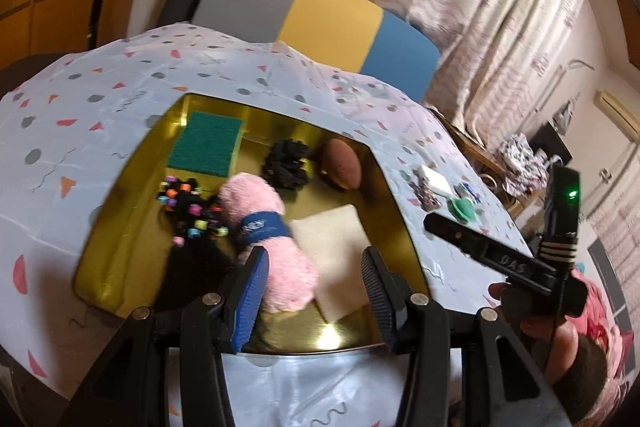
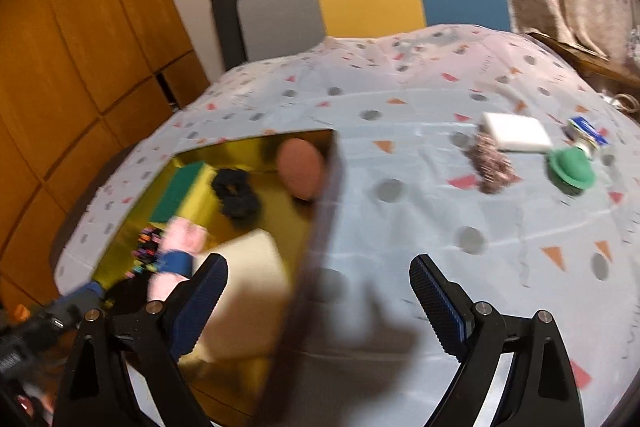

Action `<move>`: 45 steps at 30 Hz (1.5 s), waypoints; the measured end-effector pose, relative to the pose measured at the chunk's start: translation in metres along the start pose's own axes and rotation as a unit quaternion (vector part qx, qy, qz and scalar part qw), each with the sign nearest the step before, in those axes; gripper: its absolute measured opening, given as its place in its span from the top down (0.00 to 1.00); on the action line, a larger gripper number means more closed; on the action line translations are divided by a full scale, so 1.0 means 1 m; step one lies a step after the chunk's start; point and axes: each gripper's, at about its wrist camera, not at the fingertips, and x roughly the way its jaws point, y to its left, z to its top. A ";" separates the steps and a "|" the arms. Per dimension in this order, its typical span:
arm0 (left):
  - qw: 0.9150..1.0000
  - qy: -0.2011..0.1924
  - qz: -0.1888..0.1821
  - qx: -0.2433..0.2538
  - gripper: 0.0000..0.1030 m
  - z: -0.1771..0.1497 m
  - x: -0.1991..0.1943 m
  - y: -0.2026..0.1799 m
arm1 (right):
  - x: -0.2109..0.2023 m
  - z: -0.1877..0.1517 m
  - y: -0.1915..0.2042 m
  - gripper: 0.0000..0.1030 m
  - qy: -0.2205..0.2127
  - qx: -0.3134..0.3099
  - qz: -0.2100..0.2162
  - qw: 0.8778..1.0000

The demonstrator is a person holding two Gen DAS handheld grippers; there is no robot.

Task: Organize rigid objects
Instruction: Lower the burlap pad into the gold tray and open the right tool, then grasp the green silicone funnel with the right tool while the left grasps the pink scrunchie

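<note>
A: Jaws?
B: Our right gripper (image 2: 316, 301) gapes empty; our left gripper (image 1: 312, 291) half-open straddles the pink towel (image 1: 276, 247), unclamped.
A: Rigid things?
B: Green cap (image 2: 570, 171) and white block (image 2: 516, 131), toward the tabletop's far right corner, nearer our right.

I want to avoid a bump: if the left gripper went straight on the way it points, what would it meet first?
Probably the rolled pink towel in the gold tray: it lies just ahead of the open left gripper, by its left finger, with the cream sponge beside it. Depth is hard to judge.
</note>
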 end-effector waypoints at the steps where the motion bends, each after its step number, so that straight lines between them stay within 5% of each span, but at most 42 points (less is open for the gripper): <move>1: 1.000 0.004 -0.002 0.004 0.53 0.000 0.002 -0.004 | 0.000 -0.004 -0.012 0.10 0.005 0.005 -0.012 1.000; 18: 0.990 0.083 -0.059 0.094 0.53 -0.015 0.055 -0.100 | -0.025 -0.017 -0.191 0.10 0.004 0.136 -0.137 0.981; 33: 0.988 0.102 -0.043 0.111 0.53 -0.007 0.072 -0.118 | 0.034 0.070 -0.267 0.10 -0.030 0.190 -0.187 0.963; 36: 0.988 0.105 -0.041 0.110 0.53 -0.005 0.075 -0.119 | 0.052 0.080 -0.278 0.14 -0.019 0.201 -0.188 0.961; 40: 0.987 0.108 -0.040 0.115 0.53 -0.003 0.078 -0.124 | 0.073 0.085 -0.285 0.41 0.000 0.192 -0.191 0.963; 45: 0.985 0.112 -0.044 0.123 0.53 0.001 0.085 -0.134 | 0.073 0.078 -0.285 0.51 -0.006 0.183 -0.163 0.969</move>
